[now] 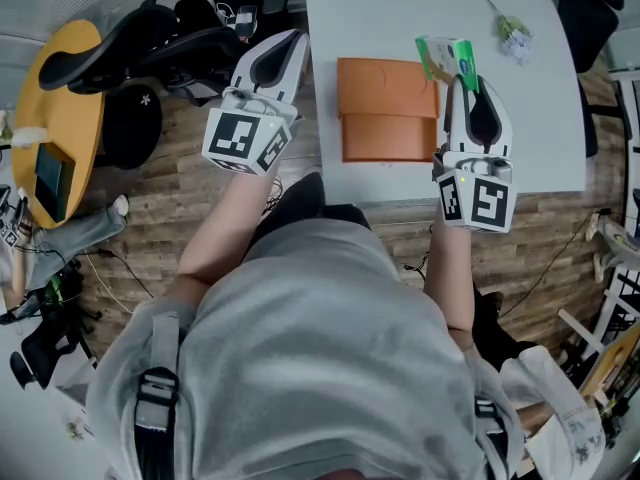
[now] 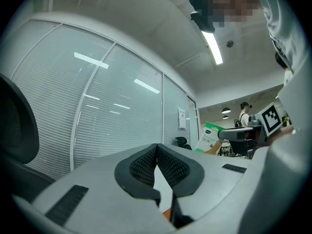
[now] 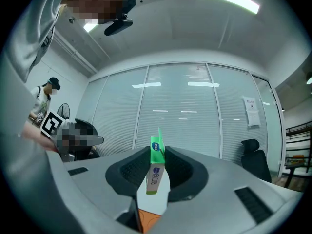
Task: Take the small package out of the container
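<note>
Over the white table (image 1: 400, 8), the right gripper (image 1: 462, 76) is holding the small package (image 1: 445, 60), a green and white carton, clear of the orange container (image 1: 385, 108) and by that container's far right corner. Its jaws are standing partly apart and pressing on the carton's two flat faces, as the right gripper view is showing (image 3: 157, 152), with the small package (image 3: 156, 172) standing upright between them. The orange container is lying flat near the table's front edge. Off the table's left edge, the left gripper (image 1: 290, 38) is hovering above the wooden floor (image 1: 180, 203) near a black office chair (image 1: 170, 38); its jaws (image 2: 156, 145) are meeting at the tips and gripping nothing.
</note>
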Demonstrator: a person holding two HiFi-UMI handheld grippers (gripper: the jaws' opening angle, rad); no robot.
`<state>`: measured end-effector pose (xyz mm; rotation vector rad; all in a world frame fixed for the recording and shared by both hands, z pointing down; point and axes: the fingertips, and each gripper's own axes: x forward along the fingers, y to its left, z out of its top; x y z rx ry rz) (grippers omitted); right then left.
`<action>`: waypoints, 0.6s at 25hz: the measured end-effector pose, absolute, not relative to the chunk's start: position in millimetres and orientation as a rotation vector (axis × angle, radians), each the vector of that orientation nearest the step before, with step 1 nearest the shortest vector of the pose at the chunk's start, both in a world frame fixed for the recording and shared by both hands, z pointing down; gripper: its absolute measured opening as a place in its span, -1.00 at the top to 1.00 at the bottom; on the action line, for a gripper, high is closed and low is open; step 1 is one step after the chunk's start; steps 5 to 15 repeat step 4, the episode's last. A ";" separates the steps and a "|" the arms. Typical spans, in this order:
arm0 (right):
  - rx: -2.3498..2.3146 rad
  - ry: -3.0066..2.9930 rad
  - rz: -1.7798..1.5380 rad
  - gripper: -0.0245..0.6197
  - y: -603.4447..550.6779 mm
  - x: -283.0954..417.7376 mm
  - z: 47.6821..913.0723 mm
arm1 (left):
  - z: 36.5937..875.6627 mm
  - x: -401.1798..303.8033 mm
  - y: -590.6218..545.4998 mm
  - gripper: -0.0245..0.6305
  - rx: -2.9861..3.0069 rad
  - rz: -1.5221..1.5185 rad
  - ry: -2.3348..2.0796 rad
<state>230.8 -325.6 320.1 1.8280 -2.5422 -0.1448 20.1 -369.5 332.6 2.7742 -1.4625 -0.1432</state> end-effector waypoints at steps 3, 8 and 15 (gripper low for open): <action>1.813 -2.534 -0.173 0.56 -324.0 227.3 319.4 | 333.3 19.1 -368.9 0.86 2.772 -0.143 -1.462; 1.809 -2.531 -0.182 0.56 -323.4 226.2 319.2 | 333.4 18.9 -368.7 0.86 2.772 -0.142 -1.462; 1.809 -2.531 -0.182 0.56 -323.4 226.2 319.2 | 333.4 18.9 -368.7 0.86 2.772 -0.142 -1.462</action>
